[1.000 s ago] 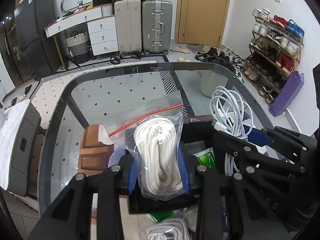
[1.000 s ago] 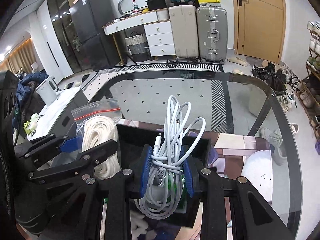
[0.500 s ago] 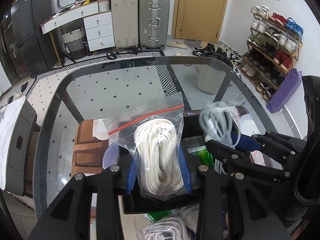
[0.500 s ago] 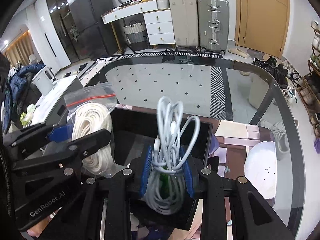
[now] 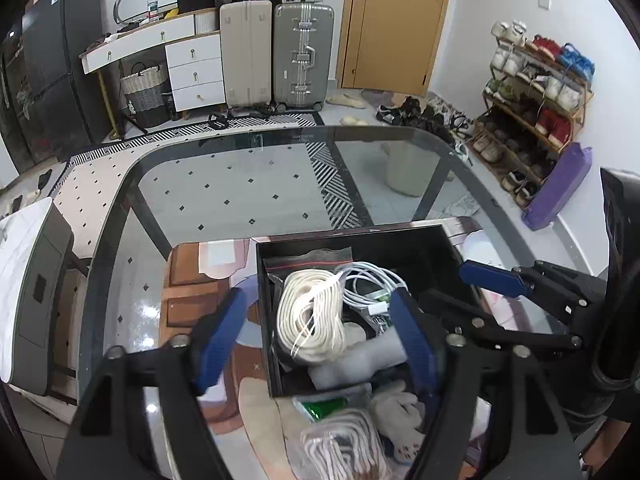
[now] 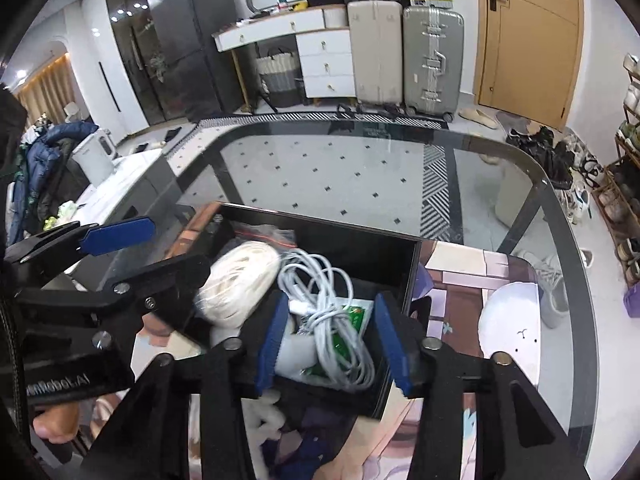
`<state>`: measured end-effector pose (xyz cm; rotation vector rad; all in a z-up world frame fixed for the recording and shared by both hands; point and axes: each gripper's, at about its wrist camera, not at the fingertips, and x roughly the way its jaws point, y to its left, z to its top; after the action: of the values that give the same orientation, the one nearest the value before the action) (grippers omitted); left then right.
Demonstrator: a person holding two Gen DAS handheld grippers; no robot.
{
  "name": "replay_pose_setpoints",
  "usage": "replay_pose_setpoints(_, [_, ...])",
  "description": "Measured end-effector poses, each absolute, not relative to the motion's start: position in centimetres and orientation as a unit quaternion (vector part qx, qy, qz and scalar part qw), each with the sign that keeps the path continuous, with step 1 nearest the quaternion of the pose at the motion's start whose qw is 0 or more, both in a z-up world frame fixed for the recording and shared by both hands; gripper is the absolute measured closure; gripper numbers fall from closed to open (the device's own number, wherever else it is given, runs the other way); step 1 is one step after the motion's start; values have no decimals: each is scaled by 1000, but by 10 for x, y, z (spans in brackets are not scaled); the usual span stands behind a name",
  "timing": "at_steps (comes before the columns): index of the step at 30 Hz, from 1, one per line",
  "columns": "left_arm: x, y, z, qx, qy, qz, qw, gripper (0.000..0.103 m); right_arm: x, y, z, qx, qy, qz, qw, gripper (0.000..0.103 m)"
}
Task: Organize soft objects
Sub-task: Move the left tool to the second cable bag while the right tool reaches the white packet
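Two bundles lie in the black bin (image 5: pixel 420 240) at lower centre: bagged white rope (image 5: pixel 312 316) beside white cable (image 6: pixel 336 320), touching | left gripper (image 5: pixel 320 340) jaws opening, spread either side of the rope, pads clear | right gripper (image 6: pixel 328 340) jaws opening, cable between, unpinched | bin rests on the glass table (image 5: pixel 240 184)

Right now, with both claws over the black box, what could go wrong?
1. The white cable lies loose in the black box between the opening jaws of the right claw; a loop might snag a finger as it withdraws.
2. The bagged rope leans on other items in the box; it could slide.
3. The left claw and the right claw are close together, so they might collide.
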<state>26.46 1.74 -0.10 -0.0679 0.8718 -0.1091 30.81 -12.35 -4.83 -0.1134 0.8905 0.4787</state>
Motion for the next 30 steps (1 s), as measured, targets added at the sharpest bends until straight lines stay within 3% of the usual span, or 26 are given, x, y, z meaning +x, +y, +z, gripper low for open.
replay_pose_setpoints(15, [184,10,16,-1,391,-69,918,26,216,-137,-27,-81,397,272,873,54])
replay_pose_setpoints(30, [140,-3,-41,0,450,-75,890,26,153,-148,-74,-142,453,302,827,54])
